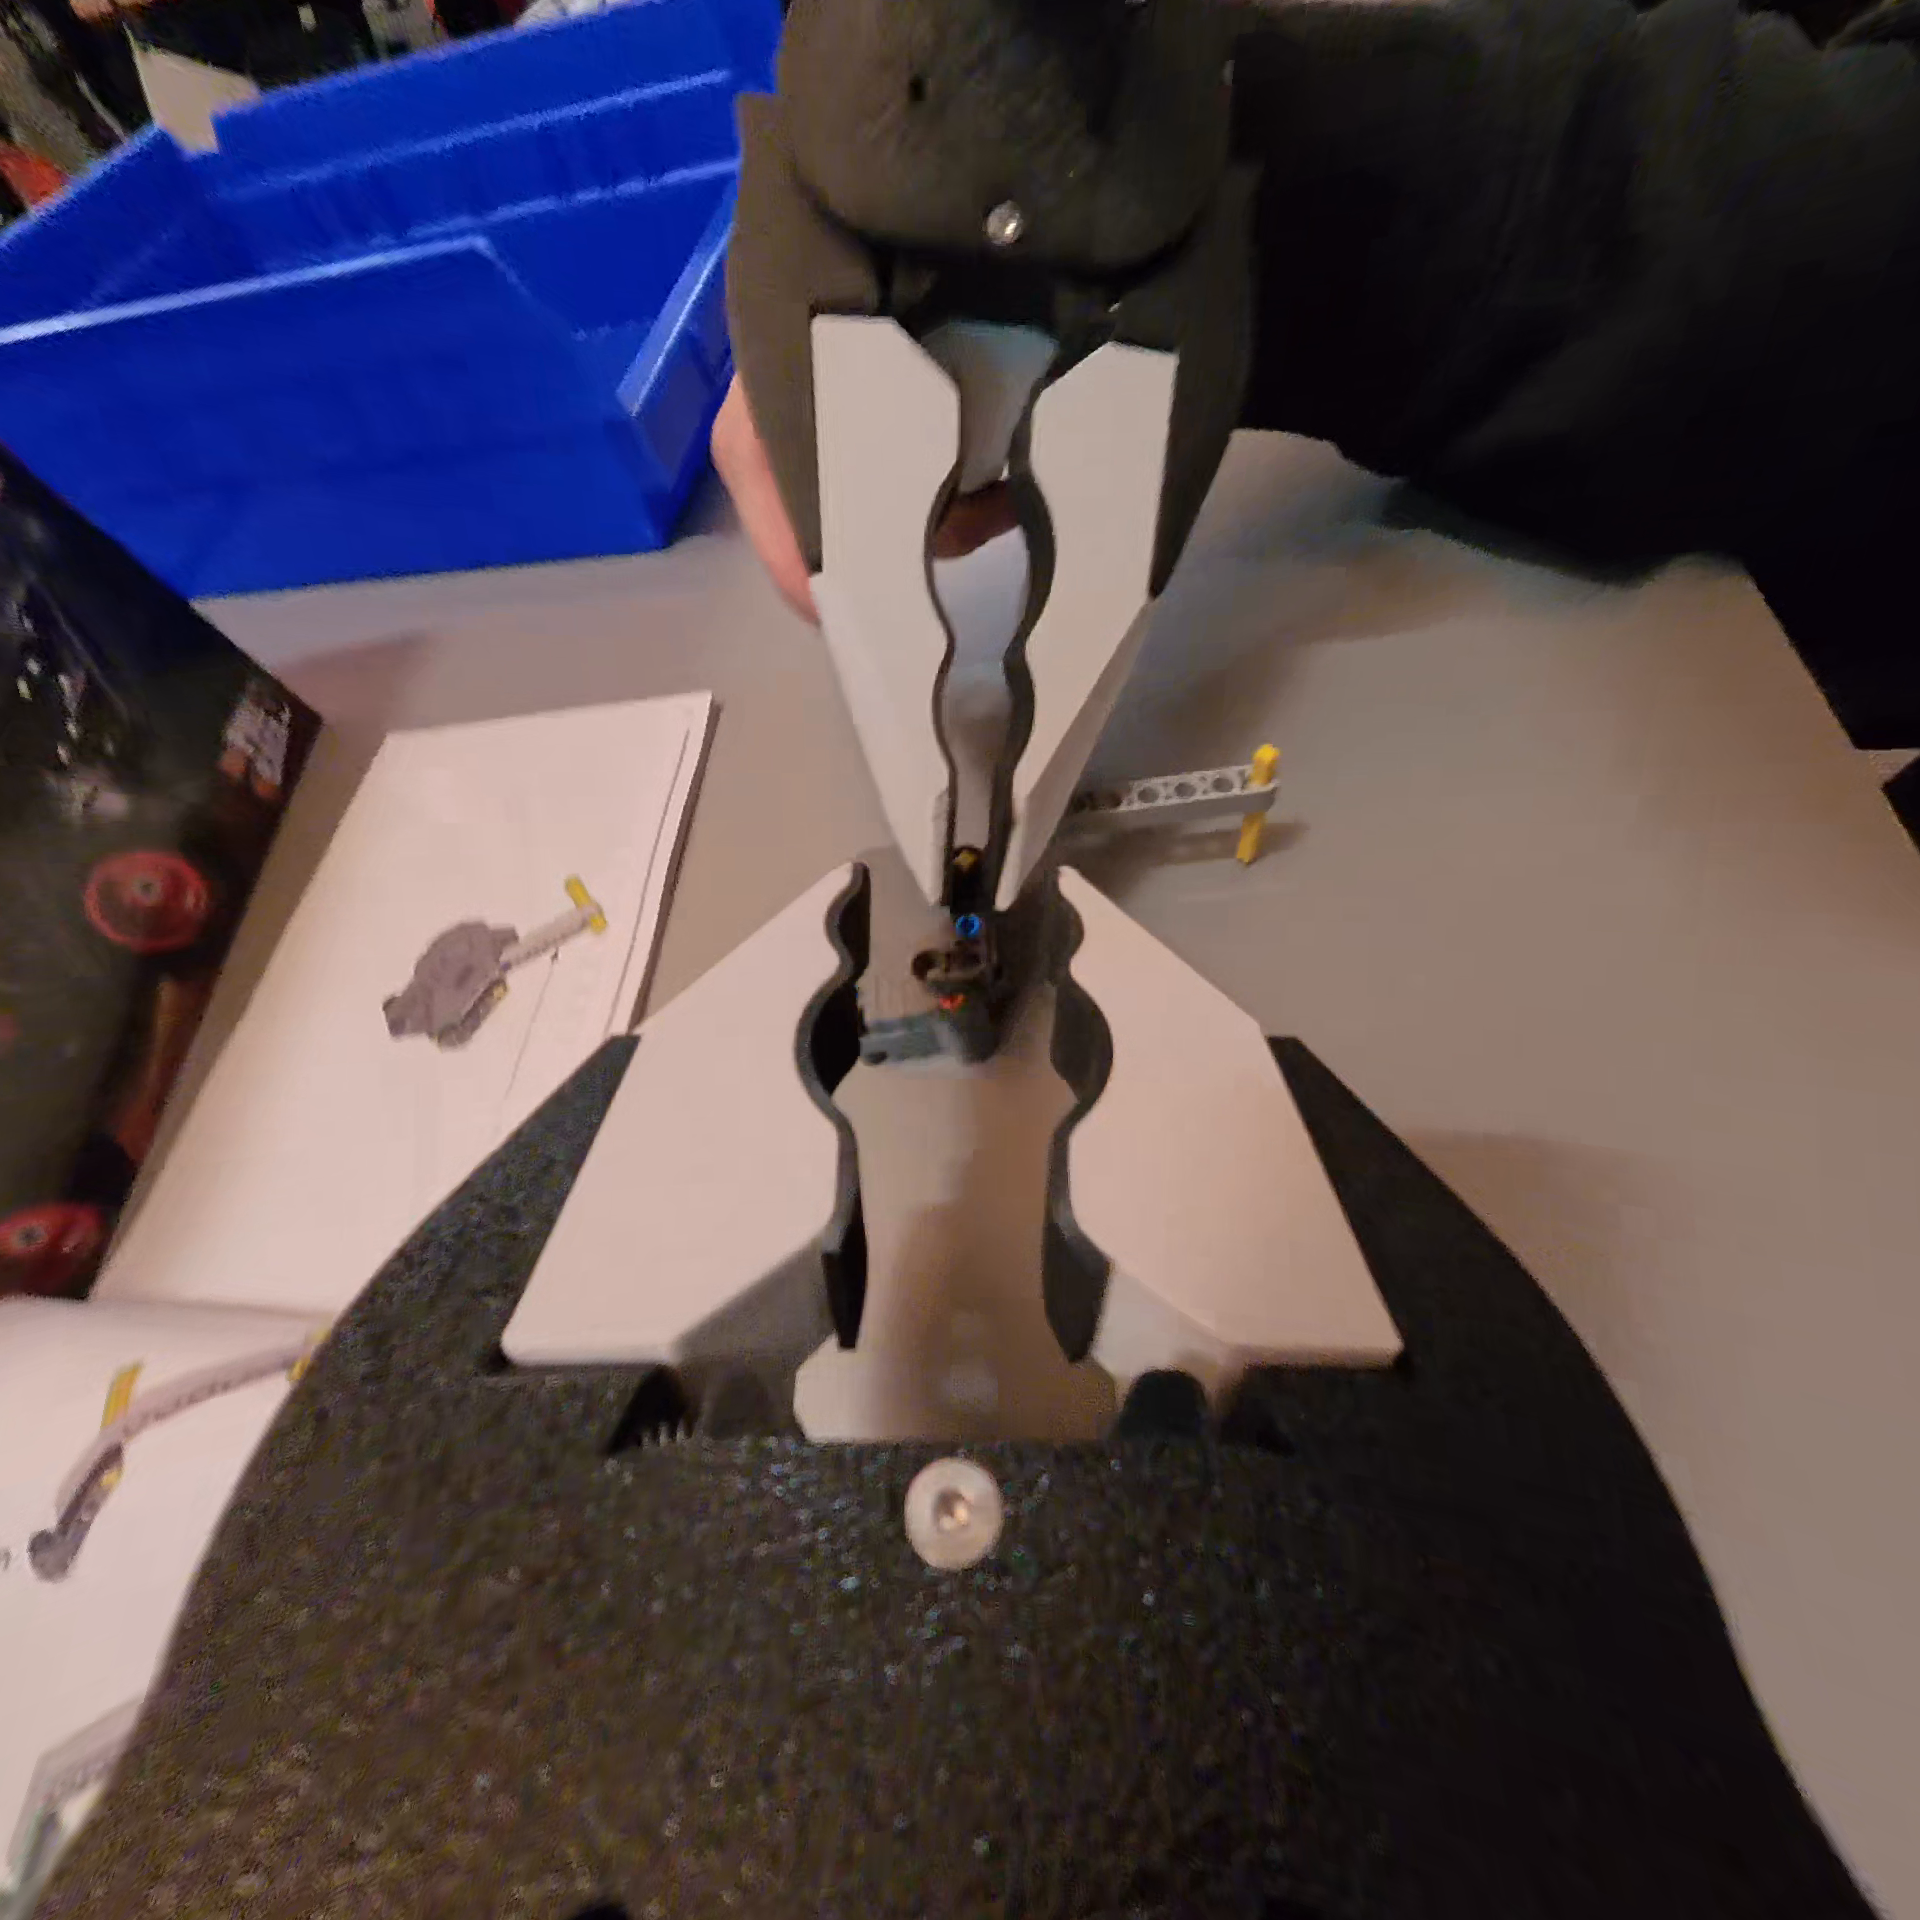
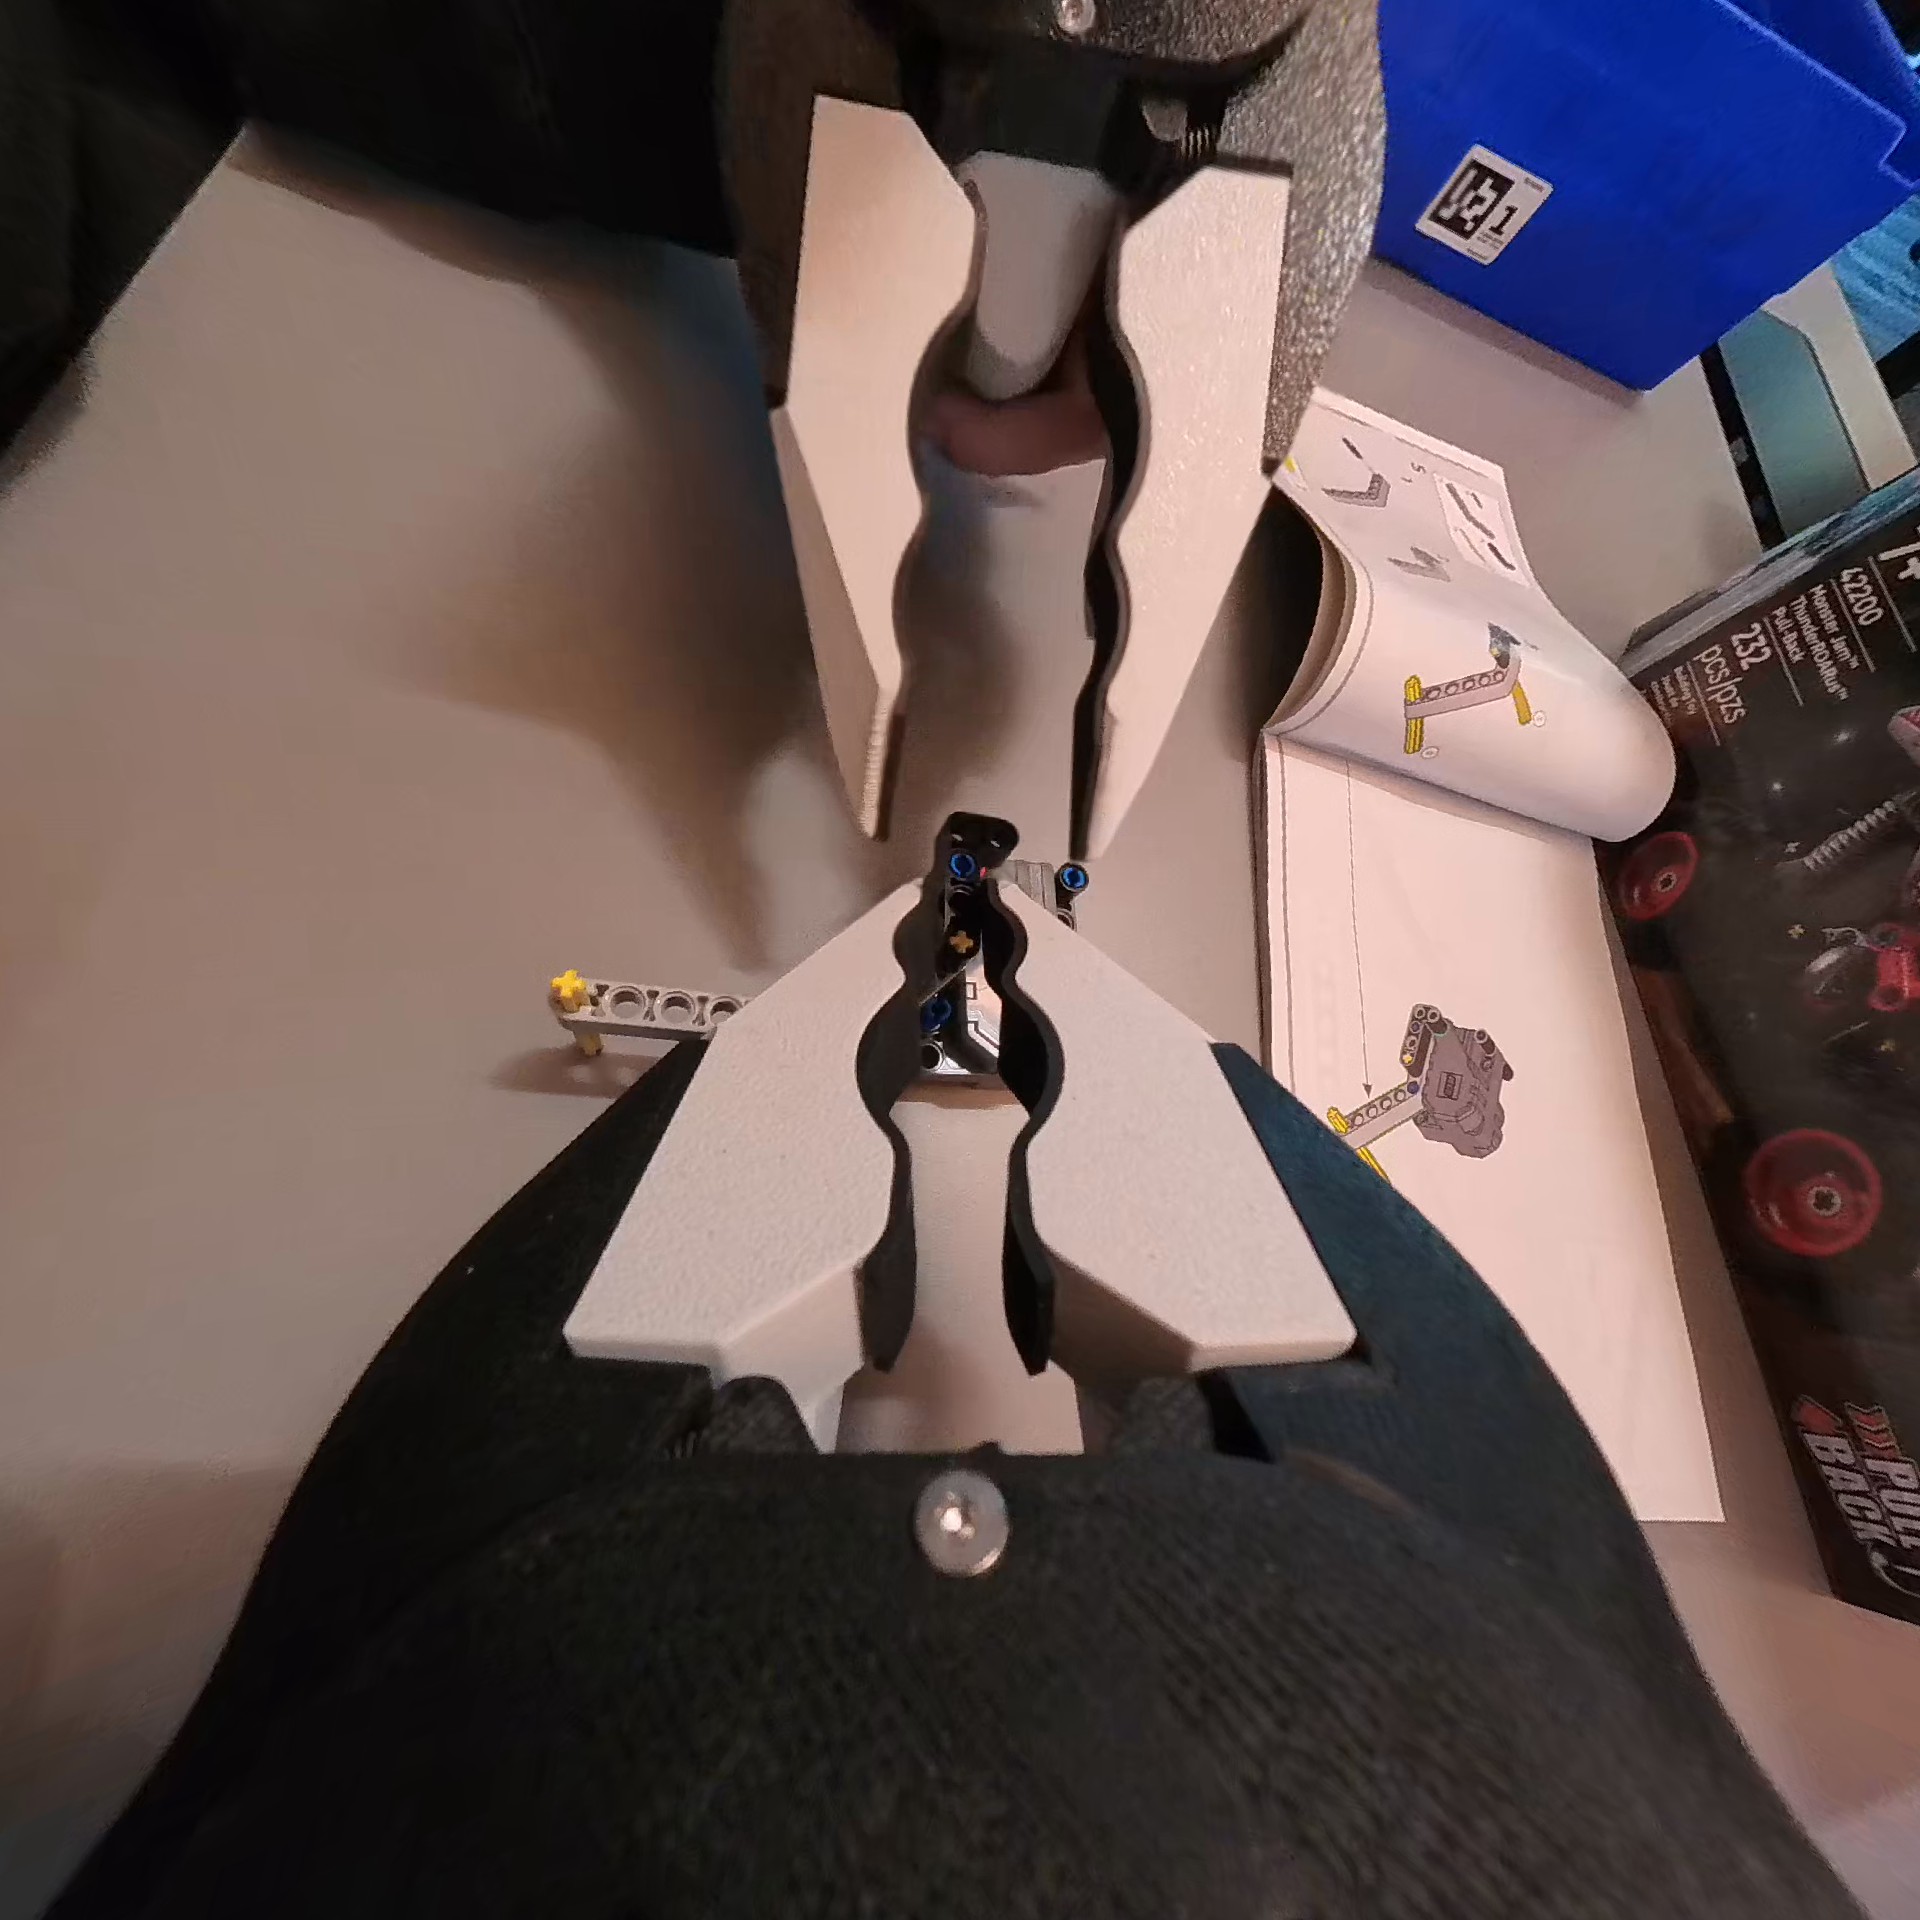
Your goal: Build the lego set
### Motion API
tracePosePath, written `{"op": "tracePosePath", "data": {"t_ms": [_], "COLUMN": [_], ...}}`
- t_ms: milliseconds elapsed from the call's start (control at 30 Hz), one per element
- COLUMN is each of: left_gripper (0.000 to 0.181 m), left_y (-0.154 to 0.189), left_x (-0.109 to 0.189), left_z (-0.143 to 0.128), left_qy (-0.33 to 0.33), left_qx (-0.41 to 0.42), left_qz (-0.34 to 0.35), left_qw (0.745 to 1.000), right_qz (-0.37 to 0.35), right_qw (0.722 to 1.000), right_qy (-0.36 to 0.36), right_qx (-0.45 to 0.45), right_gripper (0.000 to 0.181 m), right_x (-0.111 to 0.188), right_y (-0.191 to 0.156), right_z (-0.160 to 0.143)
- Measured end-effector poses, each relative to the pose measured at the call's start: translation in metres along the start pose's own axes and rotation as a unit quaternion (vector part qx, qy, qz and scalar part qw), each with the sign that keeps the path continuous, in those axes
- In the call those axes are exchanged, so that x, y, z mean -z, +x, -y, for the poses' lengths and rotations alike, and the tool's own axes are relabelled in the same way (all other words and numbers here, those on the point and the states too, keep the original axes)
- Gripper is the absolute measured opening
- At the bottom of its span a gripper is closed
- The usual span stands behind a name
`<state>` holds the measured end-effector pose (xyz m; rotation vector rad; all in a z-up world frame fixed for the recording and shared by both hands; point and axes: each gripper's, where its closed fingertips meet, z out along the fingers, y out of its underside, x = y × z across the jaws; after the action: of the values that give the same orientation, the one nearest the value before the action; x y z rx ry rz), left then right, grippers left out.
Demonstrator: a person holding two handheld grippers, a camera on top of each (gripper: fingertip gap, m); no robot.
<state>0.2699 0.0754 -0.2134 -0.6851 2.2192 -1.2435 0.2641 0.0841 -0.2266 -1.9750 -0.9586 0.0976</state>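
**Step in hand: fitting the black beam to the grey motor block**

Left wrist view: left gripper (image 1: 956, 997) stands wide, empty, flanking the grey motor block (image 1: 920, 1029) mid-bench; the right gripper (image 1: 966, 883) descends from above. Blue bins (image 1: 364, 343) line the far edge, the instruction booklet (image 1: 416, 987) lies left.

Right wrist view: right gripper (image 2: 961, 914) is narrow, clamping the black beam (image 2: 961, 904). Next move likely requires bracing the block. Grey beam with yellow axles (image 2: 644, 1010) sits near; open bench beyond.
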Motion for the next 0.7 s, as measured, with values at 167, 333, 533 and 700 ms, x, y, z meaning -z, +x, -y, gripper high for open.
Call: {"op": "tracePosePath", "data": {"t_ms": [167,333,533,700], "left_gripper": [0.017,0.014,0.014,0.022], "left_y": [-0.001,-0.001,-0.002,0.001], "left_x": [-0.015,-0.015,-0.014,-0.013], "left_z": [-0.019,-0.020,-0.023,-0.022], "left_qy": [-0.063,-0.065,-0.071,-0.071], "left_qx": [0.008,0.011,0.014,0.017], "left_qz": [0.011,0.010,0.013,0.013], "left_qw": [0.998,0.998,0.997,0.997], "right_qz": [0.001,-0.046,-0.009,0.026], "right_qw": [1.000,0.994,0.948,0.931], "right_qy": [0.002,0.058,0.098,0.077], "right_qx": [-0.003,-0.076,-0.303,-0.357], "right_gripper": [0.006,0.034,0.050,0.058], "right_x": [0.002,0.022,0.018,0.007], "right_y": [0.001,0.023,0.037,0.026], "right_z": [-0.001,0.002,-0.009,-0.017]}}
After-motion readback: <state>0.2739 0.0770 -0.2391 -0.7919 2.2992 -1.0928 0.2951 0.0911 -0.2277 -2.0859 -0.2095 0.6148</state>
